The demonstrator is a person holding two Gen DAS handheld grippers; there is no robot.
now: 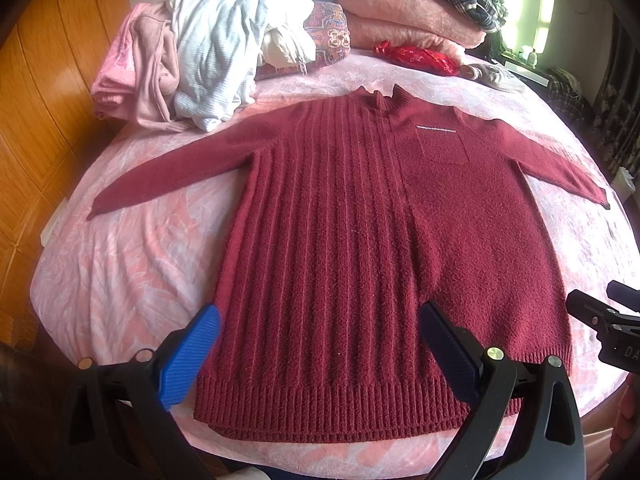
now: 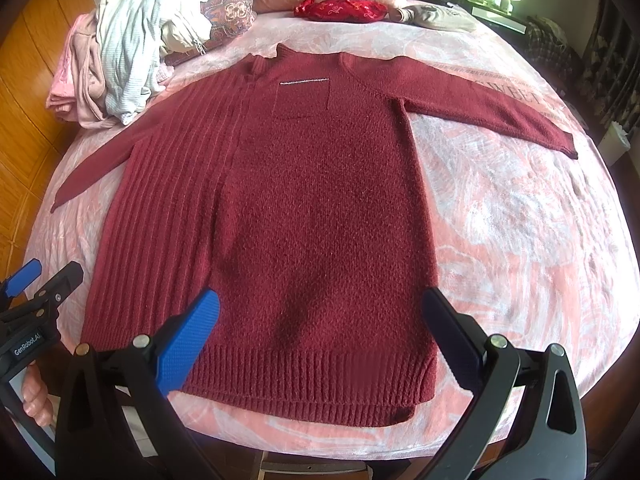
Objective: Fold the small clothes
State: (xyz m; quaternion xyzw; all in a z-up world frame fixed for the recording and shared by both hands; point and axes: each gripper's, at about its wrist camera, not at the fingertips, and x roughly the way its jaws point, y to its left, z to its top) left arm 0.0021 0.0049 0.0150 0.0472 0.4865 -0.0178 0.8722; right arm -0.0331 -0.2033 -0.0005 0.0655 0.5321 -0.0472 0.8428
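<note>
A dark red knit sweater (image 1: 360, 220) lies flat and face up on the pink bed (image 1: 132, 264), both sleeves spread out to the sides, hem toward me. It also shows in the right wrist view (image 2: 312, 216). My left gripper (image 1: 320, 320) is open and empty, hovering above the hem's left half. My right gripper (image 2: 320, 304) is open and empty above the hem's right half. The right gripper's tip shows at the right edge of the left wrist view (image 1: 600, 320); the left gripper shows at the left edge of the right wrist view (image 2: 36, 280).
A heap of pale clothes (image 1: 208, 52) lies at the bed's far left. Folded pink blankets (image 1: 412, 12), a patterned pillow (image 1: 332, 32) and a red cloth bag (image 1: 416, 56) sit at the far end. A wooden floor (image 1: 36, 128) lies to the left.
</note>
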